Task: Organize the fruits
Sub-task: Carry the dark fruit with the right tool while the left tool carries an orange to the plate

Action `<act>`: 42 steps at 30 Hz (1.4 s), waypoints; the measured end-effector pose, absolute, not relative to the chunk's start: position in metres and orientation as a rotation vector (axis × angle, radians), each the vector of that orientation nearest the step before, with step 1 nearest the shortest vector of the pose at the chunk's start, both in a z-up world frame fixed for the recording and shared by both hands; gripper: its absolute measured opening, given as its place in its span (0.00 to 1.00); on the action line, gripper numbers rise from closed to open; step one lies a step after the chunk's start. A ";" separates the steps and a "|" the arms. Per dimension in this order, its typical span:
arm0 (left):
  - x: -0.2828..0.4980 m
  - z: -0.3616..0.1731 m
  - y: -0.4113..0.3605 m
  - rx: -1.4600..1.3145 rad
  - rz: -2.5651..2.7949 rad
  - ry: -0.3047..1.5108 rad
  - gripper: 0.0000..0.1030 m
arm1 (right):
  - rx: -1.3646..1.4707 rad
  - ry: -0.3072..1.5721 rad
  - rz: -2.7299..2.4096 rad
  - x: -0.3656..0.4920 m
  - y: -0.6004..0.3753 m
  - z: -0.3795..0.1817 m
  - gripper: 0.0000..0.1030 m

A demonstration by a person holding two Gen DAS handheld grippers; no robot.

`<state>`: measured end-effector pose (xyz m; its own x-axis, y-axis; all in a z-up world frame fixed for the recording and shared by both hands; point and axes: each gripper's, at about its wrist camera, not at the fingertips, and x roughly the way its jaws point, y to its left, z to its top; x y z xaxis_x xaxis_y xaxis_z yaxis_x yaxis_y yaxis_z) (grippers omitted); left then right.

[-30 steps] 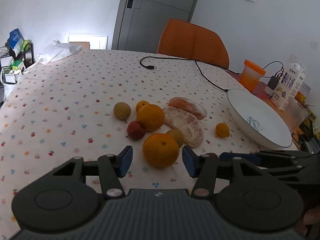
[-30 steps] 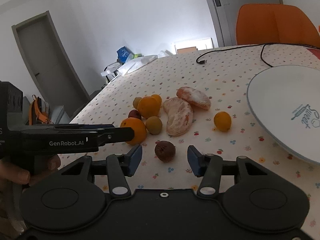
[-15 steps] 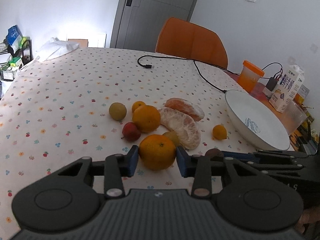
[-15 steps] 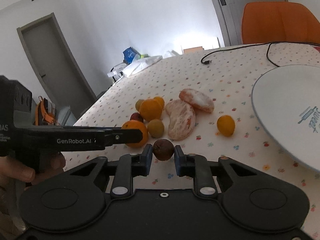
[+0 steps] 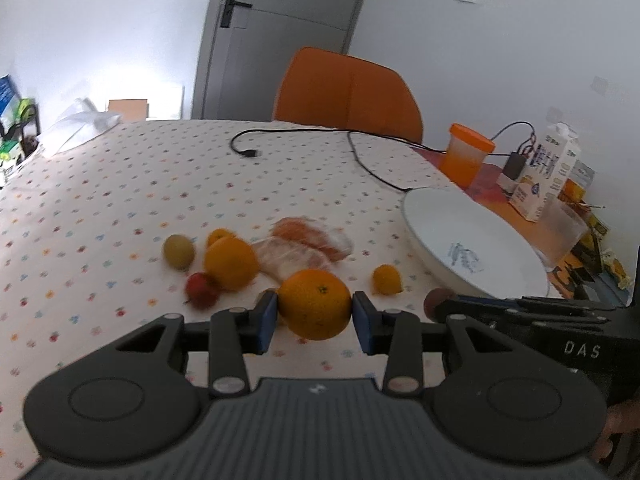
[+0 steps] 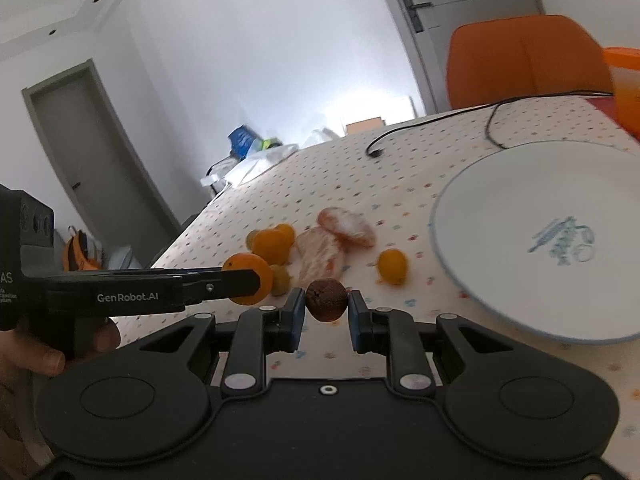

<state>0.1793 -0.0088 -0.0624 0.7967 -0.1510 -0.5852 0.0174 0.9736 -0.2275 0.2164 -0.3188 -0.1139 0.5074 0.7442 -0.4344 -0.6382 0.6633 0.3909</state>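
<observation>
My left gripper [image 5: 315,322] is shut on a large orange [image 5: 315,304] and holds it above the table; it also shows in the right wrist view [image 6: 248,278]. My right gripper [image 6: 325,318] is shut on a small dark brown fruit [image 6: 326,300], lifted off the cloth. On the table lie another orange [image 5: 231,263], a green fruit [image 5: 178,251], a red fruit [image 5: 201,289], a small kumquat [image 5: 387,279] and peeled citrus pieces [image 5: 304,246]. An empty white plate [image 6: 516,240] sits to the right.
A black cable [image 5: 304,136] crosses the far table. An orange cup [image 5: 466,154], a milk carton [image 5: 548,172] and a clear container [image 5: 566,232] stand at the right edge. An orange chair [image 5: 348,92] is behind the table.
Both grippers closed on their fruits, the left on the orange and the right on the brown fruit, then lifted them off the table.
</observation>
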 end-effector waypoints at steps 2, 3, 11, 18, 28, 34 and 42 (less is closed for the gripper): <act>0.182 -0.062 -0.016 -0.208 -0.109 0.643 0.38 | 0.196 0.604 0.821 0.217 -0.327 -0.112 0.21; 0.183 -0.061 -0.019 -0.205 -0.117 0.642 0.38 | 0.201 0.599 0.811 0.217 -0.331 -0.111 0.21; 0.197 -0.056 -0.045 -0.171 -0.174 0.635 0.38 | 0.229 0.561 0.729 0.219 -0.363 -0.105 0.21; 0.206 -0.053 -0.069 -0.146 -0.218 0.633 0.38 | 0.252 0.541 0.658 0.220 -0.390 -0.108 0.21; 0.217 -0.047 -0.095 -0.096 -0.254 0.626 0.38 | 0.289 0.525 0.577 0.228 -0.426 -0.117 0.21; 0.222 -0.047 -0.110 -0.074 -0.269 0.633 0.38 | 0.297 0.520 0.558 0.232 -0.434 -0.121 0.21; 0.230 -0.049 -0.129 -0.045 -0.287 0.644 0.38 | 0.309 0.509 0.559 0.229 -0.439 -0.123 0.26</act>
